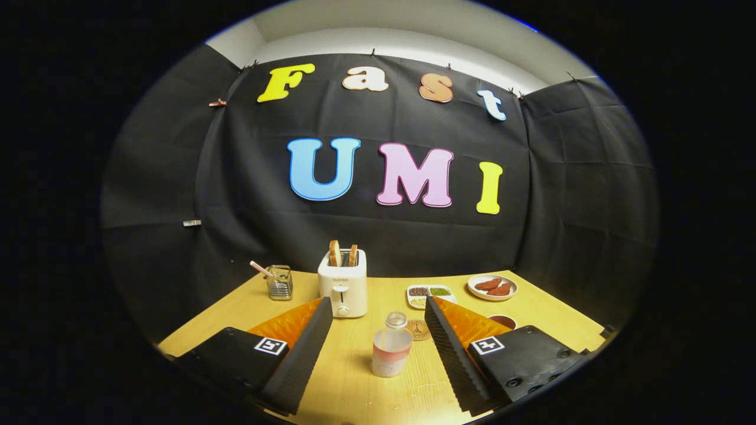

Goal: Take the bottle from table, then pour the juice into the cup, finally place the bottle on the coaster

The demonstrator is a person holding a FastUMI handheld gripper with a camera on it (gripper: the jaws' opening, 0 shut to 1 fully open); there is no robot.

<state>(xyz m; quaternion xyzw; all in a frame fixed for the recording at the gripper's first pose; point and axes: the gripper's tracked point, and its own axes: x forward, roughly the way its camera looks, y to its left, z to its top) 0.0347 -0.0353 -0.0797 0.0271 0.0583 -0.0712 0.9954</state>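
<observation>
Approaching the bottle [391, 348] on the worktop [366, 389].
The claw [378, 319] is held wide open, empty; nothing poured or placed on the coaster [419, 330] yet.

Light is coming from above, leaving the pale ceiling strip behind the booth wall brightest and the cloth wall dim and matte. The counter [531, 313] is showing evenly lit, warm in tone, with no strong glare. The bottle [391, 348] is casting a soft, short shadow to its left. Fisheye distortion is bending the counter edge and wall folds increasingly toward the rim. Centre focus is holding sharp; the fingers of the hand-held gripper [378, 354], spread wide apart, are appearing slightly soft.
</observation>
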